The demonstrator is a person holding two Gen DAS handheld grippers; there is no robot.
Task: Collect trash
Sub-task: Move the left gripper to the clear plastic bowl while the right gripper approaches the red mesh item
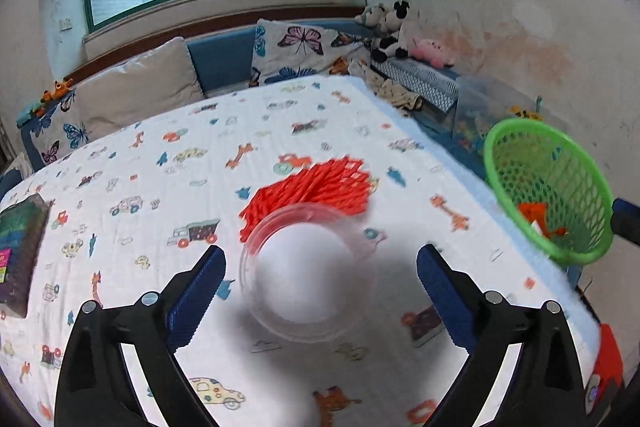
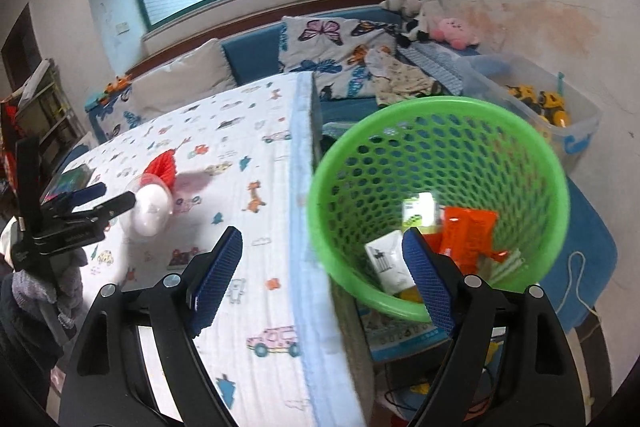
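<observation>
A clear plastic cup point(image 1: 306, 269) lies on the printed tablecloth point(image 1: 160, 167) with its mouth toward me. A red paper honeycomb fan point(image 1: 312, 191) lies just behind it. My left gripper point(image 1: 320, 287) is open, its blue pads on either side of the cup, not touching. In the right wrist view the cup point(image 2: 152, 207) and fan point(image 2: 162, 167) lie beside the left gripper point(image 2: 108, 199). My right gripper point(image 2: 320, 275) is open and empty, over the table edge by the green mesh basket point(image 2: 440, 155), which holds orange and white wrappers point(image 2: 460, 227).
The basket point(image 1: 548, 187) hangs off the table's right edge. A dark packet point(image 1: 18, 251) lies at the table's left edge. A sofa with cushions point(image 1: 136, 83) stands behind the table. A clear bin of toys point(image 2: 552, 107) stands at the right.
</observation>
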